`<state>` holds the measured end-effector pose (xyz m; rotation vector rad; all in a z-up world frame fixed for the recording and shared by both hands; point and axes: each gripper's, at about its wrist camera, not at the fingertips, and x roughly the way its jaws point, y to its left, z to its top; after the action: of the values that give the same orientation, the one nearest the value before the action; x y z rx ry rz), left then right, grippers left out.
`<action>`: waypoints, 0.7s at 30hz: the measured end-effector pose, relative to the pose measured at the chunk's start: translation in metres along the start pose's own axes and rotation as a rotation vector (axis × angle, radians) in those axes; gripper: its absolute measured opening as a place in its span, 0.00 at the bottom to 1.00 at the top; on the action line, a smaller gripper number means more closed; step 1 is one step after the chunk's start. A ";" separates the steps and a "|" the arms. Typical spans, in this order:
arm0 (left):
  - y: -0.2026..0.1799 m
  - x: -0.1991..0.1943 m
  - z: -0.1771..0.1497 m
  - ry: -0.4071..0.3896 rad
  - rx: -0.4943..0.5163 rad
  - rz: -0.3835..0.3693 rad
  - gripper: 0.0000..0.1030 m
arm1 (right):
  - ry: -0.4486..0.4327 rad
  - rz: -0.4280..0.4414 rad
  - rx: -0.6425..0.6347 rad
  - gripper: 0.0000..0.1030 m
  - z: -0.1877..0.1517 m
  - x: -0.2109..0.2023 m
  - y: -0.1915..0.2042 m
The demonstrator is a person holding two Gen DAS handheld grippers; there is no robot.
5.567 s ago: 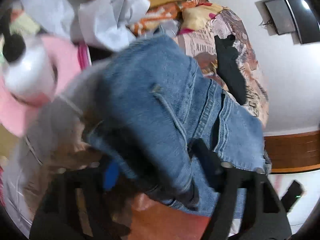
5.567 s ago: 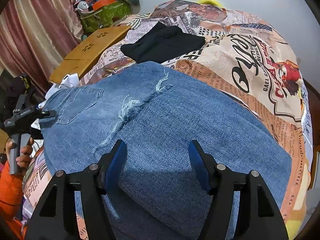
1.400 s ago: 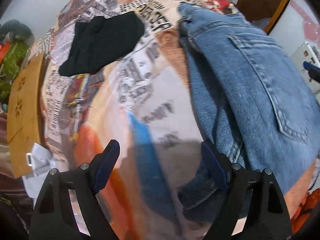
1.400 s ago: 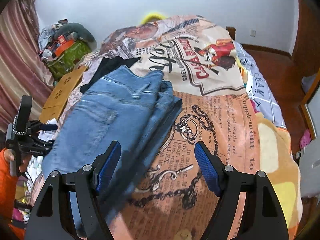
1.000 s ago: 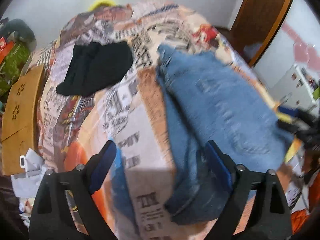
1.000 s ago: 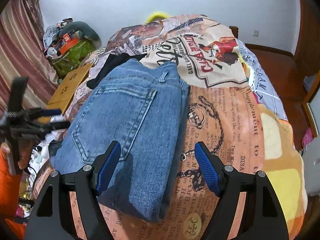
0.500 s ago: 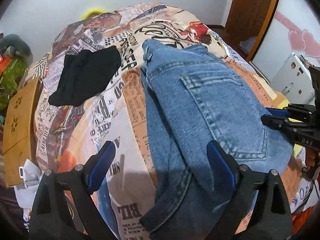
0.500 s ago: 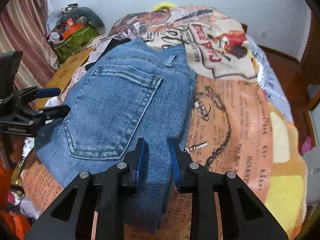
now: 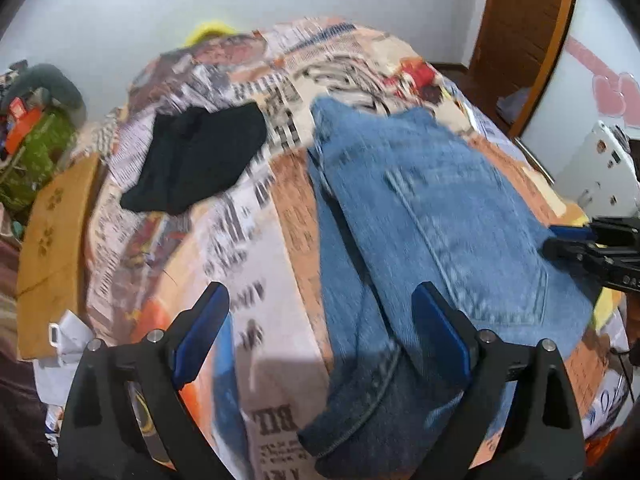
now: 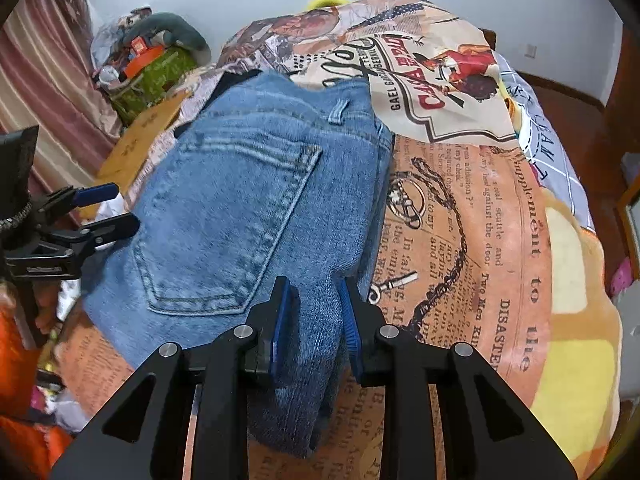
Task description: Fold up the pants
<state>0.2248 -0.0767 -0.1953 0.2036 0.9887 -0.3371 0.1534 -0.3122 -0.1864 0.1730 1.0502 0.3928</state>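
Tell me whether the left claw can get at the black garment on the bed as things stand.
Probably yes: the left claw is open and holds nothing, and only bare bedspread lies between it and the black garment; the jeans lie off to its right.

The left gripper [image 9: 320, 340] is matte black plastic, its two arms built as open triangular frames with cut-out windows. Each arm carries two round silver screws near the top, and each finger ends in a flat royal-blue pad [image 9: 200, 334]. The right gripper [image 10: 314, 320] has the same build: black angular arms, silver screw heads, and blue pads [image 10: 280, 326] with a finely ribbed face. Seen from the left wrist view, its side bears small white lettering, too small to read. Bright orange cloth, perhaps the person's clothing, shows at the lower left of the right wrist view.
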 end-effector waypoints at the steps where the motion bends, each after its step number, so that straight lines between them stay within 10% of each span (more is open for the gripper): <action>1: 0.002 -0.002 0.006 -0.007 -0.006 -0.009 0.92 | -0.008 0.011 0.004 0.23 0.003 -0.002 -0.001; 13: 0.011 0.013 0.084 -0.112 -0.008 0.042 0.92 | -0.153 0.011 -0.011 0.38 0.067 -0.012 -0.015; 21: 0.024 0.073 0.116 -0.007 -0.070 -0.015 0.91 | -0.116 -0.006 -0.010 0.38 0.109 0.037 -0.041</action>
<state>0.3607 -0.1045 -0.1940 0.1312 0.9944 -0.3160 0.2736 -0.3300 -0.1756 0.1821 0.9345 0.3784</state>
